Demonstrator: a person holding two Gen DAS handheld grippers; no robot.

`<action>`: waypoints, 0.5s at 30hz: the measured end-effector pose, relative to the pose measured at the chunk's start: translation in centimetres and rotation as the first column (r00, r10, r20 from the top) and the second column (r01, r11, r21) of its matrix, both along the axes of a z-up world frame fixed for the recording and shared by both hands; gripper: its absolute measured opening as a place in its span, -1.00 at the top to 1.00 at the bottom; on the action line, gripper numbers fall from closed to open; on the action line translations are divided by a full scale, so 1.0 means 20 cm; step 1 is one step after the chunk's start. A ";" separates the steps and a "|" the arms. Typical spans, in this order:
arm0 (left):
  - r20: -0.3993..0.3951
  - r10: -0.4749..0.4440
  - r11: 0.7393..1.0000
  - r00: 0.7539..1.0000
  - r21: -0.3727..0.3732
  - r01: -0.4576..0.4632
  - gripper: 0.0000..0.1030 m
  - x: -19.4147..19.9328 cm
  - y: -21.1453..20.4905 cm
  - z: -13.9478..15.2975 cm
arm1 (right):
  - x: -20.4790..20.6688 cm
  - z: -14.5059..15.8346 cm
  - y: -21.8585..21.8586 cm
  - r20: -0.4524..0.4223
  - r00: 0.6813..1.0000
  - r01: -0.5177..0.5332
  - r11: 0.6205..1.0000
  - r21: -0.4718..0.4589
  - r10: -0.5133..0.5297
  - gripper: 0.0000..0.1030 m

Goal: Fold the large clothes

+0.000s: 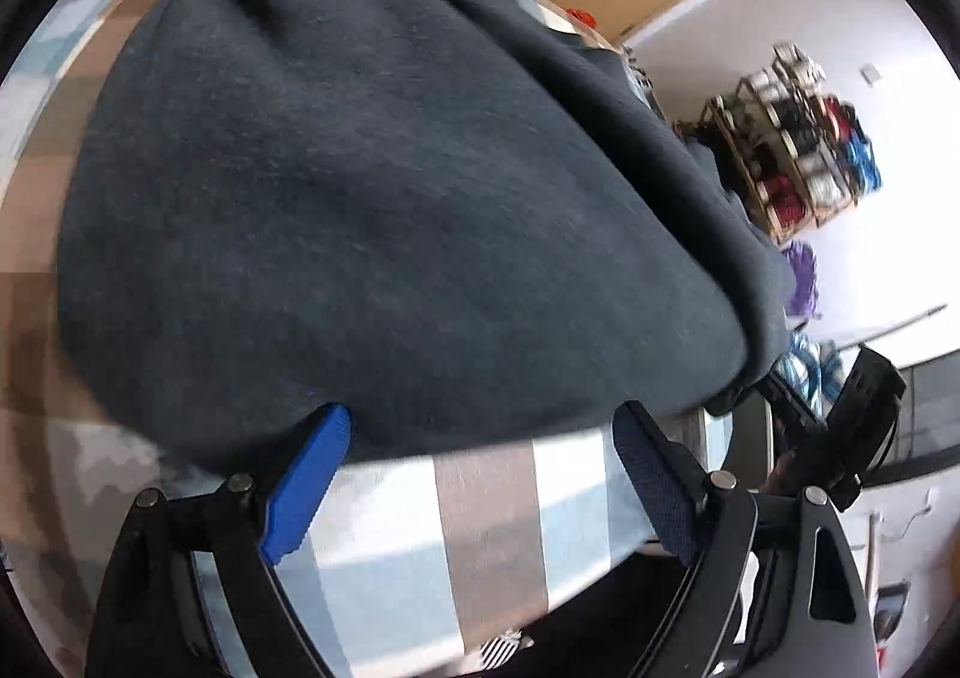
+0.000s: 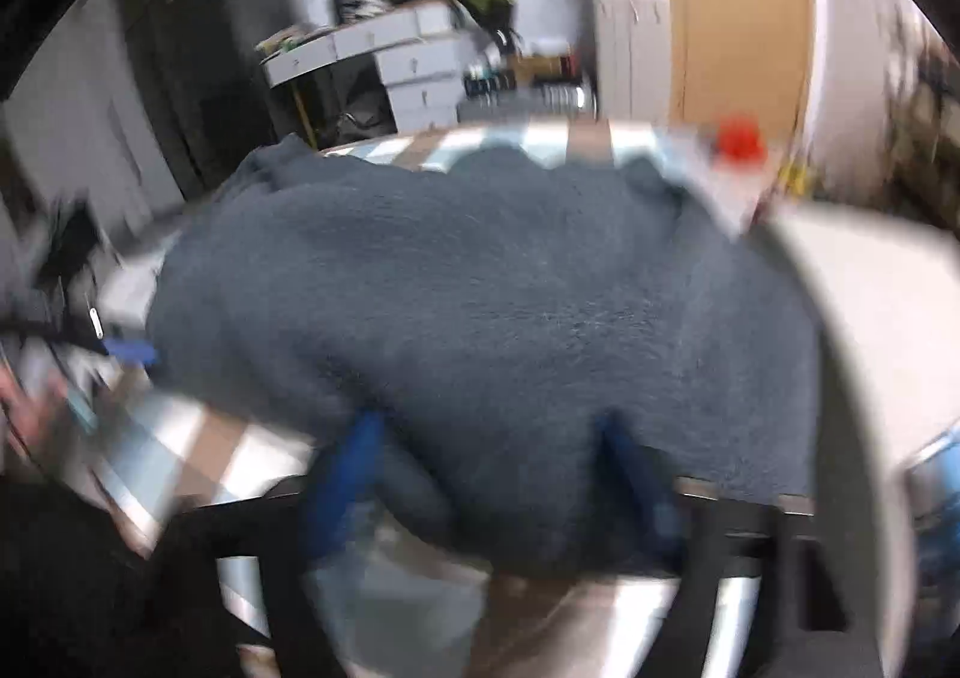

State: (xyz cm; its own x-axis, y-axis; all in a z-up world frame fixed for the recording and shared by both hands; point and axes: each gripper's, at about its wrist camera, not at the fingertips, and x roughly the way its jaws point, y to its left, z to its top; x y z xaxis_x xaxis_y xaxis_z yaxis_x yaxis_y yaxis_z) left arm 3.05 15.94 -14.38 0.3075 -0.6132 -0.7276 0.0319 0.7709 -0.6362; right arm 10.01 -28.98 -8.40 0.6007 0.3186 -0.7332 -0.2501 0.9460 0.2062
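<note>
A large dark grey-blue garment (image 1: pixel 360 198) lies spread on a table under a striped cloth (image 1: pixel 492 516). My left gripper (image 1: pixel 480 444) is open, its blue fingertips (image 1: pixel 312 474) at the garment's near edge with nothing pinched. In the blurred right wrist view the same garment (image 2: pixel 510 288) bulges at its near hem between the blue fingers (image 2: pixel 348 474) of my right gripper (image 2: pixel 489 468). The fabric fills the gap and touches both fingers, but the blur hides whether the pads press it. A blue fingertip (image 2: pixel 129 348) and a hand (image 2: pixel 24 408) show at that view's left edge.
A wooden rack of wire spools (image 1: pixel 798 138) stands by the white wall past the table's right side. White drawers under a cluttered desk (image 2: pixel 408 60) lie beyond the far edge. A red object (image 2: pixel 741 138) sits at the table's far right corner.
</note>
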 end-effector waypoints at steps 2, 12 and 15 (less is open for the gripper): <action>-0.014 0.029 0.999 0.999 -0.031 -0.029 -0.68 0.02 0.04 -0.01 | 0.05 0.04 -0.09 -0.027 1.000 0.011 0.990 0.141 -0.007 0.66; 0.001 -0.051 0.999 0.999 -0.015 0.051 -0.68 0.03 0.05 0.08 | 0.20 0.19 -0.31 -0.023 0.992 0.129 0.959 0.251 -0.128 0.91; 0.015 -0.093 0.995 0.996 0.025 0.092 -0.68 0.01 0.01 0.10 | 0.23 0.21 -0.25 0.039 0.988 0.140 0.977 0.162 -0.148 0.91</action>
State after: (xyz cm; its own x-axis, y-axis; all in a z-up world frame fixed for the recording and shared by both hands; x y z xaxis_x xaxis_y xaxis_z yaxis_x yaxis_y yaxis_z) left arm 3.30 16.21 -12.38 0.2623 -0.6219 -0.7379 0.1143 0.7793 -0.6162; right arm 14.59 -33.97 -4.27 0.6834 0.3355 -0.6483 -0.1273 0.9293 0.3467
